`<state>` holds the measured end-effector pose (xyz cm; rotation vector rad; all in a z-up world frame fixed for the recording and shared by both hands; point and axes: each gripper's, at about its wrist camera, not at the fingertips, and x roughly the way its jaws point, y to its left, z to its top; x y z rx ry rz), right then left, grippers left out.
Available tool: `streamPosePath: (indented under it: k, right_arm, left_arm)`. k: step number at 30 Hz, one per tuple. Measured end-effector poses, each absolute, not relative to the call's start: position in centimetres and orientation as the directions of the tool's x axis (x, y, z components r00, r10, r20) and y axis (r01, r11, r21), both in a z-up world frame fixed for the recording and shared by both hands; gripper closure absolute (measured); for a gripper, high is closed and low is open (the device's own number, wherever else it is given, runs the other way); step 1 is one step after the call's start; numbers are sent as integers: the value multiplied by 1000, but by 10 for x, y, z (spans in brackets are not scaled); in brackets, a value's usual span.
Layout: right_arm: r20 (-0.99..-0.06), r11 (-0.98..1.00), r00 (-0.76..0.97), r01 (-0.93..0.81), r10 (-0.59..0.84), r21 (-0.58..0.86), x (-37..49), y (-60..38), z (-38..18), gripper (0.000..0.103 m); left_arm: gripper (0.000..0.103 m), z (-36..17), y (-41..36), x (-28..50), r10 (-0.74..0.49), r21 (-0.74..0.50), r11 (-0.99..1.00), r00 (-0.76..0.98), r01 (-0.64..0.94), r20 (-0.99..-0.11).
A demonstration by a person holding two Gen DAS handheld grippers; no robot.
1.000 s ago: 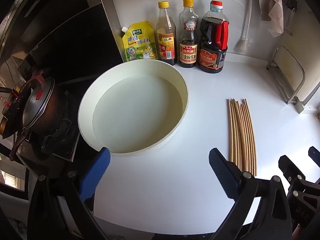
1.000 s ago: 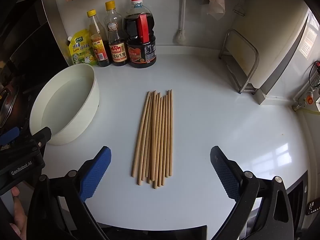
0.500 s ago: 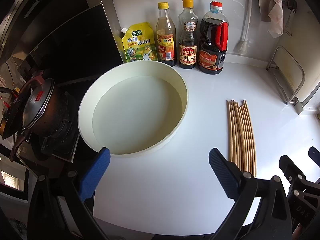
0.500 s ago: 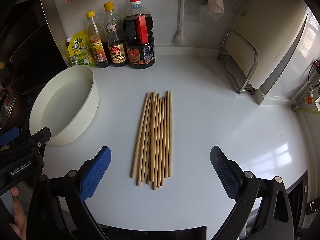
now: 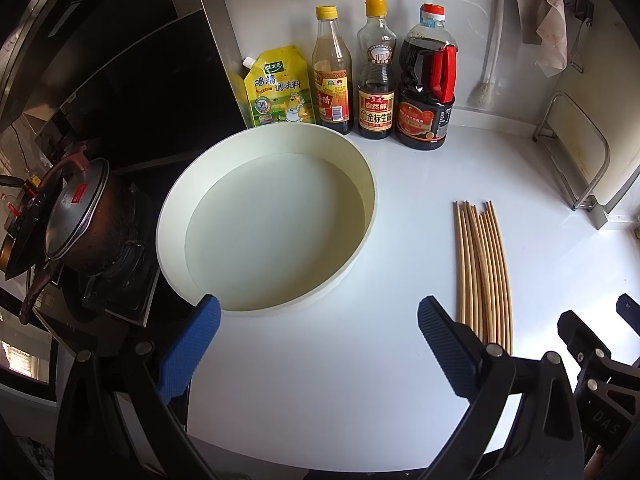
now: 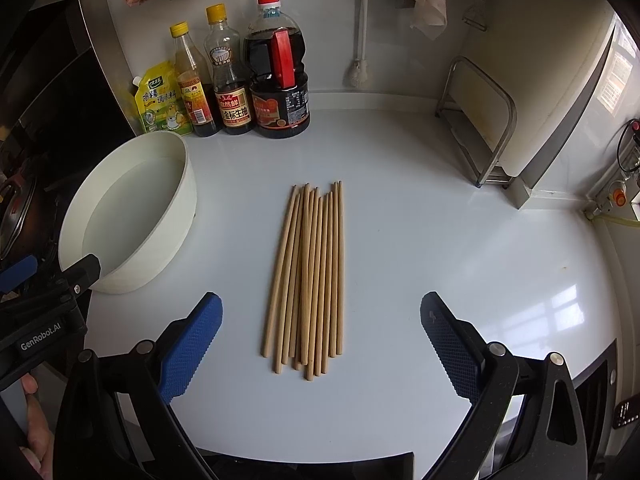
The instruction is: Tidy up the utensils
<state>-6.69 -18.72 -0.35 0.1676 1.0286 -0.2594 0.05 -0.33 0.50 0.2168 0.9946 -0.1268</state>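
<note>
Several wooden chopsticks [image 6: 310, 272] lie side by side on the white counter, also in the left wrist view [image 5: 482, 268]. A round cream basin [image 5: 372, 208] holding clear water stands to their left; it also shows in the right wrist view [image 6: 184, 168]. My left gripper [image 5: 318, 344] is open and empty, hovering just in front of the basin. My right gripper [image 6: 320, 344] is open and empty, above the near ends of the chopsticks, with the bundle between its blue pads.
Three sauce bottles [image 6: 280, 84] and a yellow seasoning pouch [image 6: 160, 100] stand at the back wall. A dark pot [image 5: 80, 220] sits on the stove at left. A metal rack [image 6: 480, 128] stands at right. The counter's front edge is close below both grippers.
Both grippers have drifted very slightly; the scene is otherwise unchanged and both stay open.
</note>
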Motion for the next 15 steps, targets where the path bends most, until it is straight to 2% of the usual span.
streamPosePath:
  k: [15]
  right_arm:
    - [-861,956,491,292,-134,17,-67,-188,-2,8]
  left_arm:
    - [6,5,-3,0,-7,123,971,541,204,-841]
